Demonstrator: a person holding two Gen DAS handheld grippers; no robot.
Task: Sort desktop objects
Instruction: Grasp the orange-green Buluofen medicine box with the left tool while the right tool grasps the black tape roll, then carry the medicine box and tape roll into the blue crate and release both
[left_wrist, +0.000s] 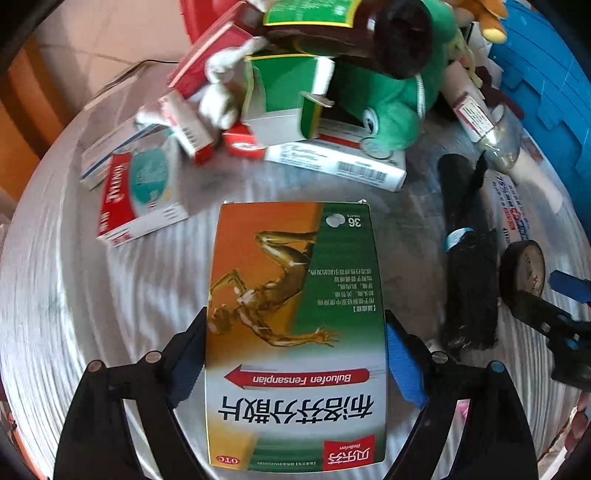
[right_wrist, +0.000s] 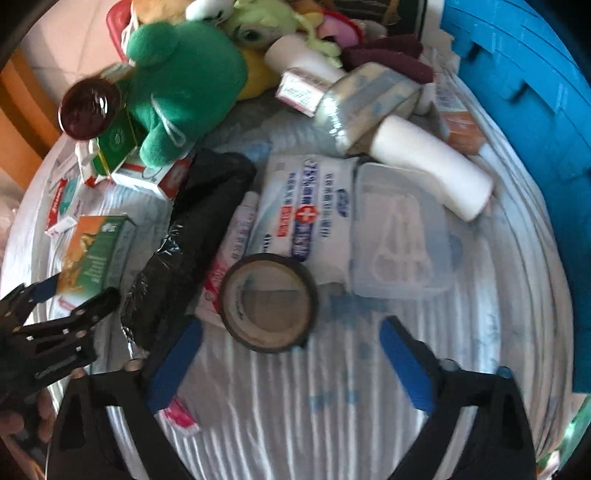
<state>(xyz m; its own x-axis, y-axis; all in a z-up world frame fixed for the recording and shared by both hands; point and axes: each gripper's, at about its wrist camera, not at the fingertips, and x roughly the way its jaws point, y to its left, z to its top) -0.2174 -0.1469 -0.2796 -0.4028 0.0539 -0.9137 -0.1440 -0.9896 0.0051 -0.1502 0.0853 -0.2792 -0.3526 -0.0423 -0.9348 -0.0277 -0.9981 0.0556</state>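
A: Two grippers are lowered: the left gripper (left_wrist: 295, 363) is spread around the medicine box (left_wrist: 295, 332) on the table (left_wrist: 110, 295), whether pinched cannot be told.

B: The right gripper (right_wrist: 291, 356) is spread before the tape roll (right_wrist: 267, 302), likely for sorting.

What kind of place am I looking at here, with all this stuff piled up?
Probably a home table set up for sorting clutter, though I can't be sure. It is covered by a white ribbed cloth strewn with medicine boxes such as the ibuprofen box, plush toys like the green one, and a tape roll.
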